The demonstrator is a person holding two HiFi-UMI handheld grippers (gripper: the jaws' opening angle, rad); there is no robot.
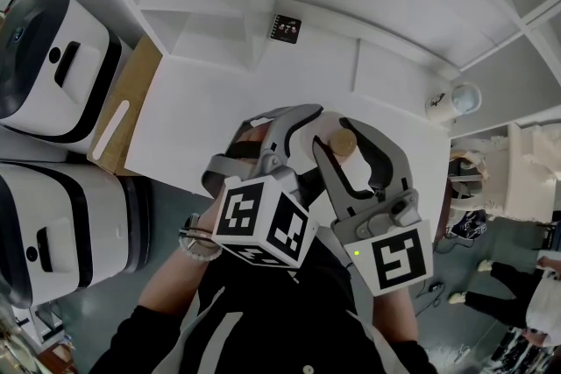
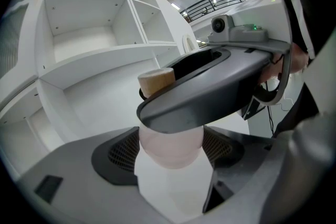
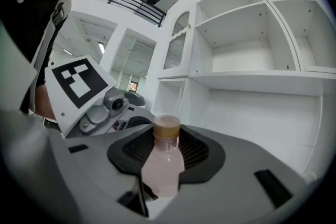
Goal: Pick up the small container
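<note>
Head view: a small pale-pink translucent plastic bottle with a tan round cap (image 1: 342, 143) stands upright between both tools, over the white tabletop (image 1: 210, 118). No view shows whether its base is clear of the surface.

Left gripper view: the left gripper (image 2: 170, 165) has its black ribbed pads pressed on the bottle's body, low down.

Right gripper view: the right gripper (image 3: 164, 165) has its jaws at bottle width, with the pads against the shoulder just under the cap. Both tools therefore grip the one bottle.

Judgement: the step in hand is the lift. Raise both hands together and straight up, with no twist between them; two grips at different heights can tilt the bottle or squeeze its thin wall. If you mean to carry with one tool, free the other first, slowly, and check that the bottle stands upright.
</note>
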